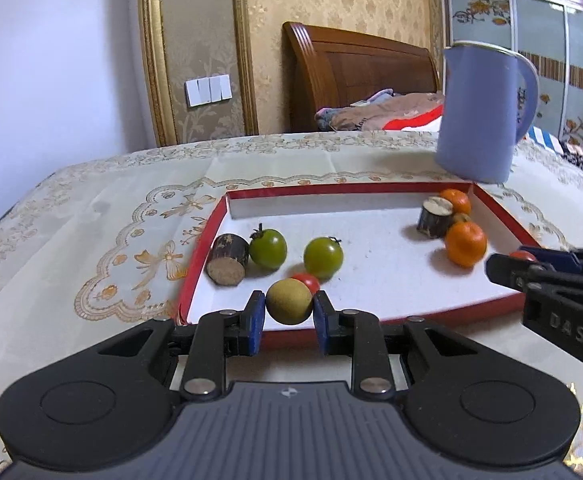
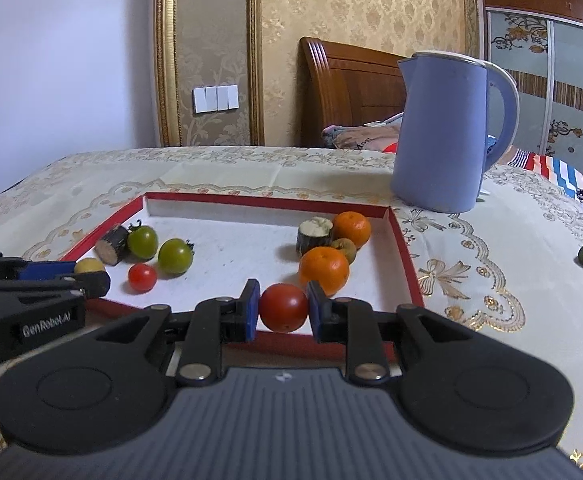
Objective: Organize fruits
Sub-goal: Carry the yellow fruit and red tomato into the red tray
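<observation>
Two blue pads of the left gripper [image 1: 289,307] clamp a round tan-yellow fruit [image 1: 289,301] over the near edge of the red-rimmed white cardboard tray [image 1: 371,190] (left wrist view). Right wrist view: the right gripper [image 2: 283,309] pinches a round red tomato [image 2: 283,307] above that tray's front rim, on the cloth-covered bench [image 2: 491,280].

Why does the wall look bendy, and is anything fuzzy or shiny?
Left wrist view: the fisheye lens bows the gold frame; the orange fruit and right claw at the edge look smeared. Right wrist view: the blue kettle leans and casts a soft shadow on the tablecloth; the red tomato shows a faint sheen.
</observation>
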